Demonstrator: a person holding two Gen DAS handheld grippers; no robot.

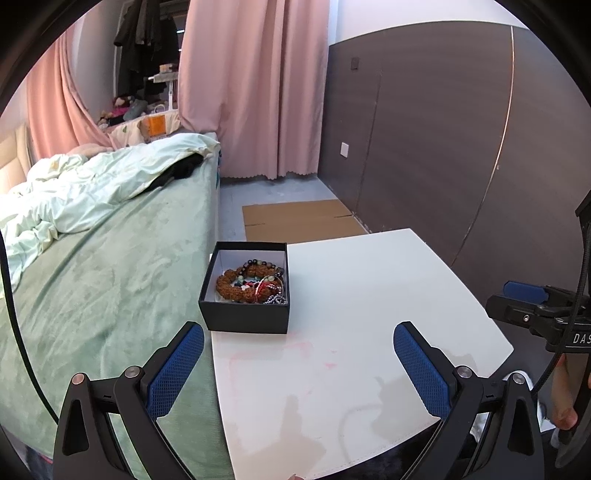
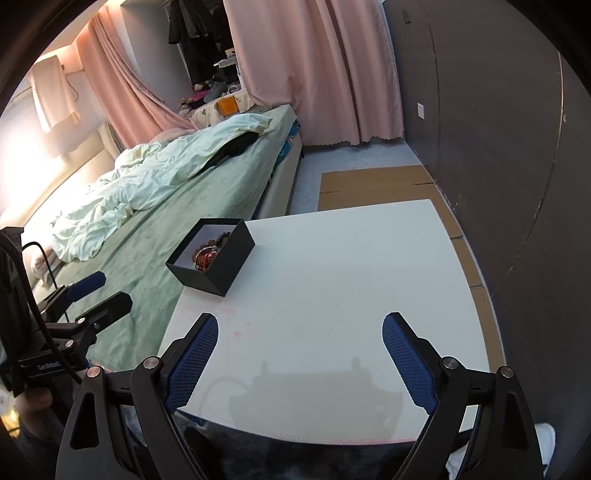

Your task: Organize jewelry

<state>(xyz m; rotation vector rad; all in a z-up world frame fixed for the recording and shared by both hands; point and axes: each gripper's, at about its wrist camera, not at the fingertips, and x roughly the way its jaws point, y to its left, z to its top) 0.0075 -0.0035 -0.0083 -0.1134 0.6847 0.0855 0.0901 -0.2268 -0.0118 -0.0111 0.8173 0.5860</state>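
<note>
Left tongs (image 2: 99, 291) mount reads "GenRobot"; right, "DAS".

There is one black box (image 1: 244, 317) on one white counter (image 1: 369, 295). Inside it lie several bracelets (image 1: 251, 282); their exact number I cannot tell. There are two grippers, left gripper (image 1: 298, 363) and right gripper (image 2: 300, 356).

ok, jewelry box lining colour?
White inside, black outside: the jewelry box shows it best in the left wrist view.

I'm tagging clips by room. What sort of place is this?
Most likely a bedroom: an unmade bed with a pale green duvet, pink floor-length curtains, and clothes hanging at the back. A small white table holds a black jewelry box.
</note>
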